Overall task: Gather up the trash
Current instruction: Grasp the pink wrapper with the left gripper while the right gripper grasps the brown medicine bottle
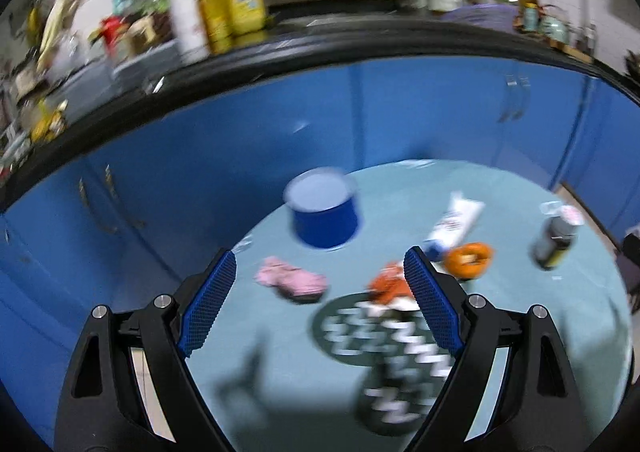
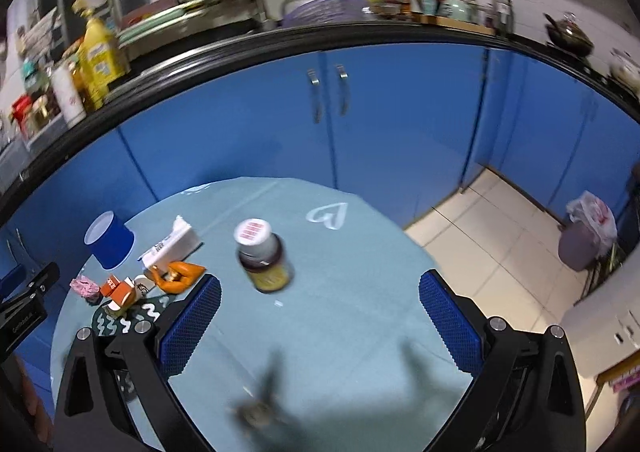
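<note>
Blue-padded left gripper point(image 1: 320, 272) and right gripper point(image 2: 320, 304) wide, empty | step: approach | next: close on pink wrapper point(image 1: 290, 278)

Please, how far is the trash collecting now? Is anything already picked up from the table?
Nothing looks collected yet. The round blue cup, pink crumpled wrapper, orange torn carton, white tube, orange tape ring and dark pill bottle all lie on the teal table. The left gripper and right gripper are both open and empty. All picking remains.
</note>
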